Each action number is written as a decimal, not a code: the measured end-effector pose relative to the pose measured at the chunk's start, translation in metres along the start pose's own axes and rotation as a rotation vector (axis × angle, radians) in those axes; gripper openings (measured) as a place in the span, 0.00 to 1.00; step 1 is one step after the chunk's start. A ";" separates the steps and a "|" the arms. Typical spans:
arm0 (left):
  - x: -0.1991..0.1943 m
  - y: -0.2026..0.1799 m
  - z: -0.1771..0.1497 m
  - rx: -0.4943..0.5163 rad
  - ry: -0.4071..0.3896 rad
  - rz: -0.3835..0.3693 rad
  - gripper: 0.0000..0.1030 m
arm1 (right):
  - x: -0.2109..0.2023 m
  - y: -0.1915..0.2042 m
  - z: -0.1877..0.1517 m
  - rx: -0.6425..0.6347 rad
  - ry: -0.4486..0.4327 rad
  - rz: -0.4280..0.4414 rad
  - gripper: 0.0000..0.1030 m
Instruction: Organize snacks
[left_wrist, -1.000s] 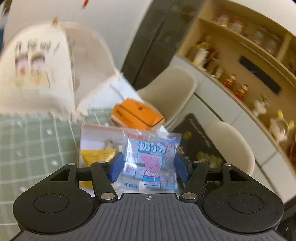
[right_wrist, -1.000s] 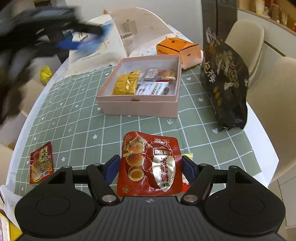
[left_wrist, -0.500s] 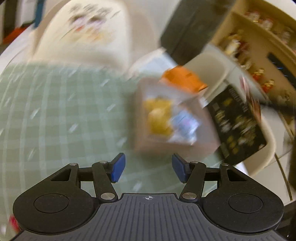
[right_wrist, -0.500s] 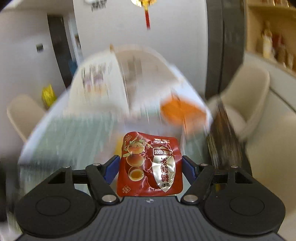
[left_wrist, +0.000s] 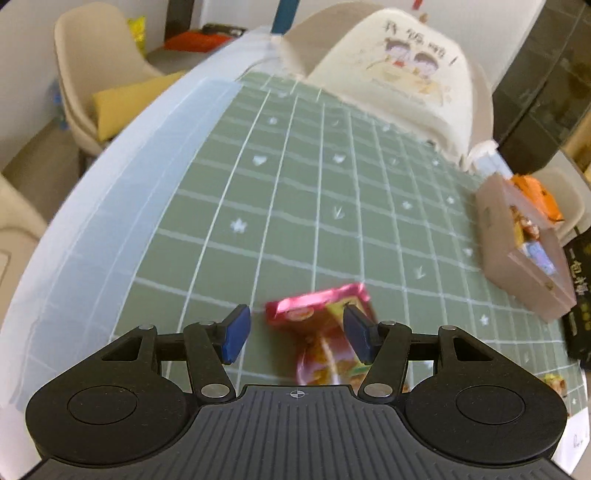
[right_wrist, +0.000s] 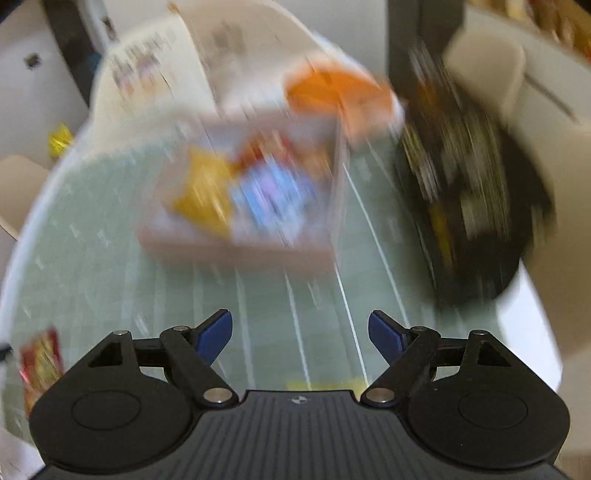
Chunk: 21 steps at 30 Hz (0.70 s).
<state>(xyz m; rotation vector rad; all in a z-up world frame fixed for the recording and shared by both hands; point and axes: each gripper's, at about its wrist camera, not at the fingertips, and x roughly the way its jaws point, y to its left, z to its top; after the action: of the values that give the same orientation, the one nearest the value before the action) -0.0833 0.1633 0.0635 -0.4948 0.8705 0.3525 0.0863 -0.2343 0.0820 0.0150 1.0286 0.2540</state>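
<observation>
while several snacks already sit in the pink box (left_wrist: 524, 273), my left claw (left_wrist: 293, 334) hangs unclenched over a red packet (left_wrist: 325, 328) near the tabletop's near edge; my right claw (right_wrist: 301, 332) is spreading, empty.

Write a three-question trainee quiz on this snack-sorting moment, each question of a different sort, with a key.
1. True or false: the left claw is clamped on the pink snack packet.
2. Which colour is the checked tablecloth? A red, B green, C black.
3. Fill in: between the fingers of the right claw there is ____.

Key: 1 false, its pads stand apart from the packet lying on the cloth. 2 B. 3 nothing, and its jaws are opening.
</observation>
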 end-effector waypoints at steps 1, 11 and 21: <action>0.004 -0.001 -0.001 0.003 0.016 -0.016 0.60 | 0.005 -0.006 -0.013 0.021 0.029 -0.002 0.79; 0.045 -0.105 -0.028 0.280 0.084 -0.204 0.53 | 0.019 0.007 -0.059 -0.004 0.069 -0.026 0.54; 0.057 -0.143 -0.034 0.340 0.124 -0.353 0.48 | 0.001 0.071 -0.060 -0.247 0.046 0.167 0.65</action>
<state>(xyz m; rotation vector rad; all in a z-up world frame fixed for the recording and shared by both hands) -0.0010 0.0318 0.0378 -0.3468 0.9210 -0.1504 0.0219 -0.1713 0.0594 -0.1296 1.0375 0.5343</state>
